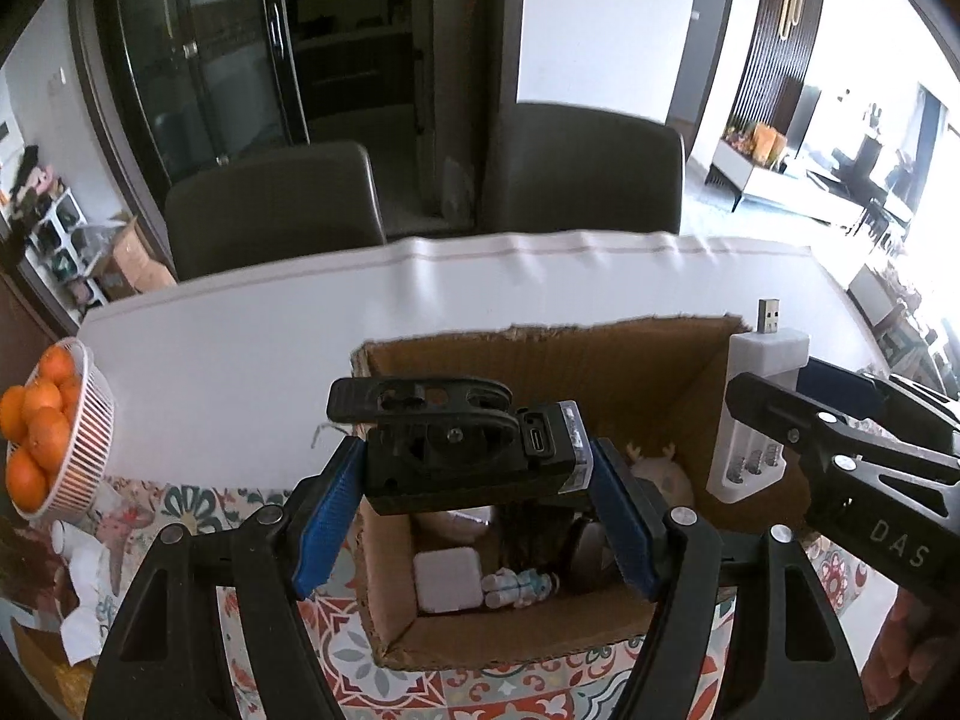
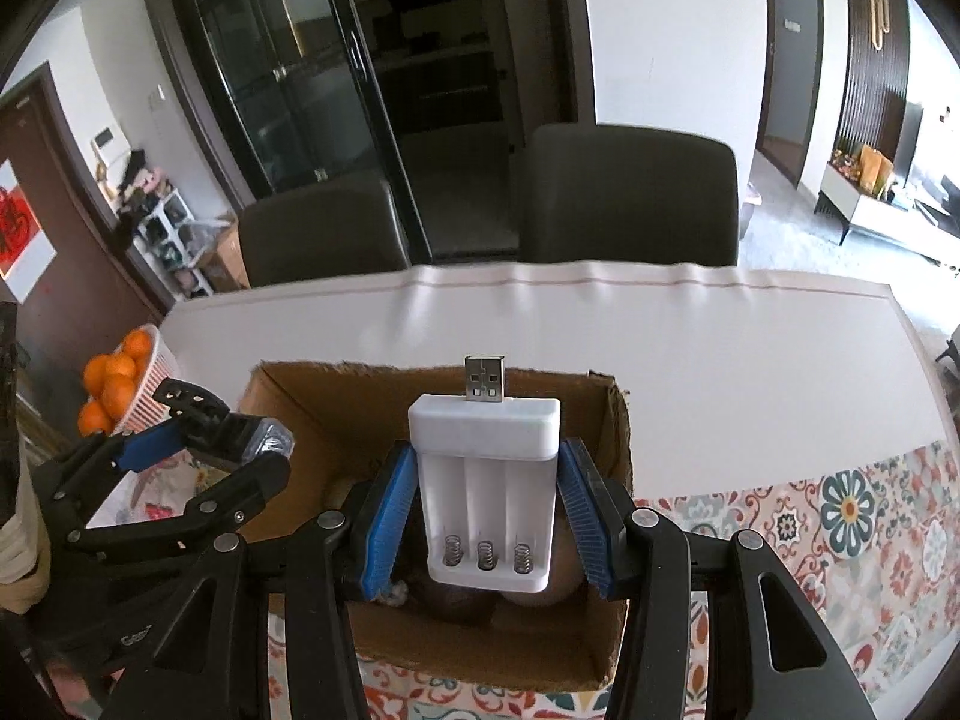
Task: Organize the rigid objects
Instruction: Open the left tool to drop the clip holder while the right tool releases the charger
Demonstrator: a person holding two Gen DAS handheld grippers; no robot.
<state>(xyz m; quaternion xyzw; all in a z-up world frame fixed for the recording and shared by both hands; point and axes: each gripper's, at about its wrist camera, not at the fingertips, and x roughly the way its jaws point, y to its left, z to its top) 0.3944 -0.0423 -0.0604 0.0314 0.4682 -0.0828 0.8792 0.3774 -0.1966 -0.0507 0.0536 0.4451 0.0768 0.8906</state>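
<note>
- The left gripper (image 1: 477, 516) is clamping a black, blocky bike light with a clear lens and a rubber strap mount (image 1: 456, 450) between its blue ribbed pads (image 1: 327, 525) — jaws standing partway apart, pressed on both sides of the light's body.
- The light is hanging over the near-left part of the open brown cardboard box (image 1: 540, 348), clear of the box's contents.
- The right gripper (image 2: 489, 516) is gripping a white plastic battery charger with a USB plug and three empty slots (image 2: 486, 468); its blue pads (image 2: 390, 522) are squeezing the charger's two long sides.
- The charger is pointing plug-first toward the box's far wall, its three springs showing at the near end, and it is hovering above the box's middle.
- In the left wrist view the charger is showing at the box's right wall, just beside the bike light but apart from it.
- Inside the box, a white square adapter (image 1: 447, 579) and a small white-and-blue toy figure (image 1: 519, 588) are lying near the near wall — other things there are too dark to tell.
- The box is sitting on a patterned tiled cloth (image 2: 840, 516) at the near edge of the white table (image 2: 660, 330).
- A white wire basket of oranges (image 1: 90, 414) is standing at the table's left edge.
</note>
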